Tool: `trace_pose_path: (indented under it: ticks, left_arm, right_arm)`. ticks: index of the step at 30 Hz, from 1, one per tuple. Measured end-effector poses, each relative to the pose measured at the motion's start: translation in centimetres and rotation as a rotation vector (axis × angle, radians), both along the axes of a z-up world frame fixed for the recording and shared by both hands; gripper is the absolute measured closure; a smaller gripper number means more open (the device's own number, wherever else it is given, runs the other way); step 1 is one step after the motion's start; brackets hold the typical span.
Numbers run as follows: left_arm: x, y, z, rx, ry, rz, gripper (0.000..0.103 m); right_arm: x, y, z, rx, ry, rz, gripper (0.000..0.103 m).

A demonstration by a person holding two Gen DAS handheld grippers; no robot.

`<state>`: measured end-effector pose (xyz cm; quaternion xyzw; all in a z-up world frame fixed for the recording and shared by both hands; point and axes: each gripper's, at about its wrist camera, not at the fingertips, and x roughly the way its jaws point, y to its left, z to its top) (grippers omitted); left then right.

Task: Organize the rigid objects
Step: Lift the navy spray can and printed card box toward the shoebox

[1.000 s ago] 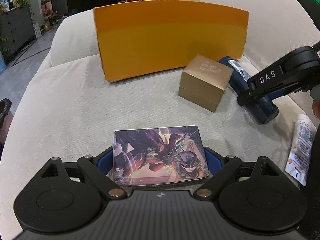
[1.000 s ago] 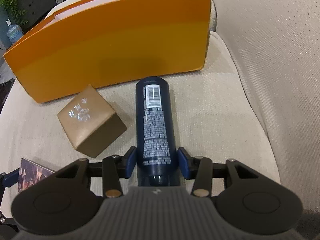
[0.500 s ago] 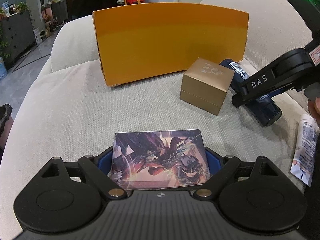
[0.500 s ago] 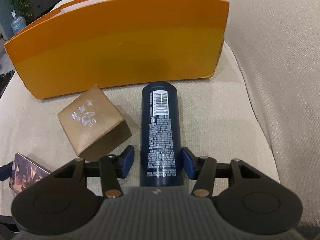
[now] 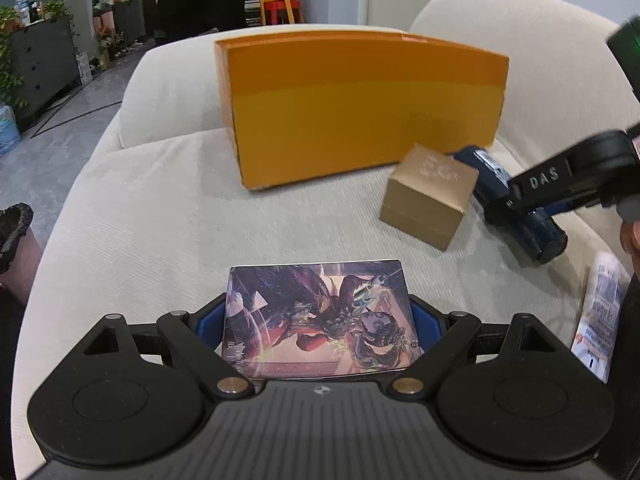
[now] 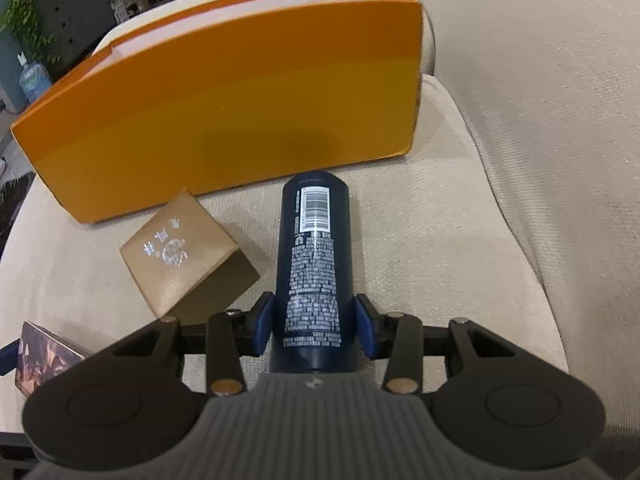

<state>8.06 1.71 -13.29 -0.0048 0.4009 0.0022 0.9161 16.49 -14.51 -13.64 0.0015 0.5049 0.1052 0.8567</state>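
An illustrated card box (image 5: 320,312) sits between the blue pads of my left gripper (image 5: 318,320), which is shut on its two sides low in the left wrist view. A dark blue bottle (image 6: 316,260) lies lengthwise on the cream cushion, barcode end toward the orange box (image 6: 224,120). My right gripper (image 6: 316,320) is closing on the bottle's near end, and its pads press both sides. A gold cube box (image 6: 184,252) rests tilted just left of the bottle. In the left wrist view the right gripper's black arm crosses over the bottle (image 5: 532,228).
The big orange box (image 5: 360,108) stands at the back of the seat cushion, against the sofa's armrest. A white tube (image 5: 600,312) lies at the right edge by a hand. The sofa back rises on the right; the floor drops off to the left.
The right gripper's pads, which stood apart from the bottle half a second ago, have closed in against it. The left gripper still holds the card box.
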Motion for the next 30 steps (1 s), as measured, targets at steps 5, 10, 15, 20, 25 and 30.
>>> trace_pose_path:
  ticks: [5, 10, 15, 20, 25, 30]
  left_arm:
    - [0.0, 0.4, 0.9, 0.000, -0.016, 0.000, 0.000]
    - [0.0, 0.8, 1.3, -0.011, -0.023, 0.007, 0.000]
    - [-0.1, 0.9, 1.6, -0.016, -0.031, 0.009, 0.000]
    - [-0.5, 1.0, 2.0, -0.022, -0.041, 0.002, 0.000]
    - [-0.7, 0.9, 2.4, -0.025, -0.050, -0.002, 0.000]
    - [-0.9, 1.0, 2.8, -0.027, -0.059, -0.006, 0.000]
  right_arm:
    - [-0.5, -0.4, 0.8, 0.019, -0.017, -0.009, 0.061]
    - [-1.1, -1.4, 1.3, 0.068, -0.010, -0.017, 0.061]
    - [-1.6, -2.3, 2.2, 0.103, -0.019, -0.019, 0.061]
    - [-2.1, -3.2, 3.1, 0.125, -0.025, -0.026, 0.061]
    - [-2.7, -4.0, 4.2, 0.136, -0.037, -0.037, 0.061]
    - [-3.1, -4.4, 5.2, 0.149, -0.036, -0.053, 0.061]
